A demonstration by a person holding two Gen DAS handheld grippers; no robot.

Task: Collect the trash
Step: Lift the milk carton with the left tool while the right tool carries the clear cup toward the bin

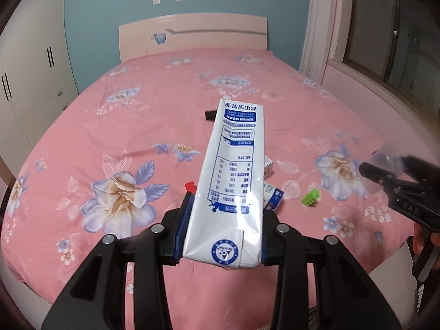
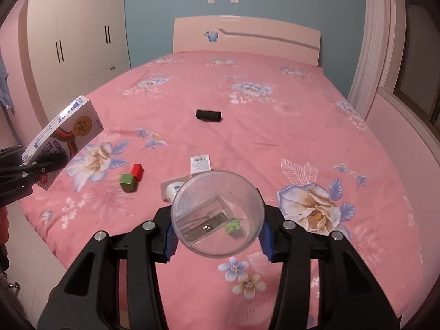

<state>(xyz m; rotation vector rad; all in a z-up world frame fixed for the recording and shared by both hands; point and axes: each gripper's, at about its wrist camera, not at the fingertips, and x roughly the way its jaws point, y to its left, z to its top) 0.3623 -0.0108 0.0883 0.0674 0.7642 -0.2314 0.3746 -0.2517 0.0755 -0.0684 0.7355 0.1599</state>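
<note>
Left wrist view: the left gripper (image 1: 222,236) has its jaws clamped on the base of a white milk carton (image 1: 233,170), whose long axis runs away from the camera and tilts up over the pink flowered bed (image 1: 137,126). At the right edge, the right gripper (image 1: 385,176) holds a clear plastic cup (image 1: 385,159). In the right wrist view that cup (image 2: 217,214) fills the gap between the closed jaws of the right gripper (image 2: 217,233), mouth toward the camera.

More items lie on the bed beyond: a small white box (image 2: 174,188) just past the cup's left rim, a labelled paper packet (image 2: 200,165) a little farther, a green block (image 2: 128,182) touching a red block (image 2: 137,171) to the left, a green toy piece (image 1: 310,196) to the right of the carton, and a black cylinder (image 2: 208,115) well apart toward the headboard.

Both hands appear full, so the coming move likely means depositing carton and cup somewhere; no bin is visible. Afterwards, the white box lies nearer the right gripper, the blocks nearer the left.
</note>
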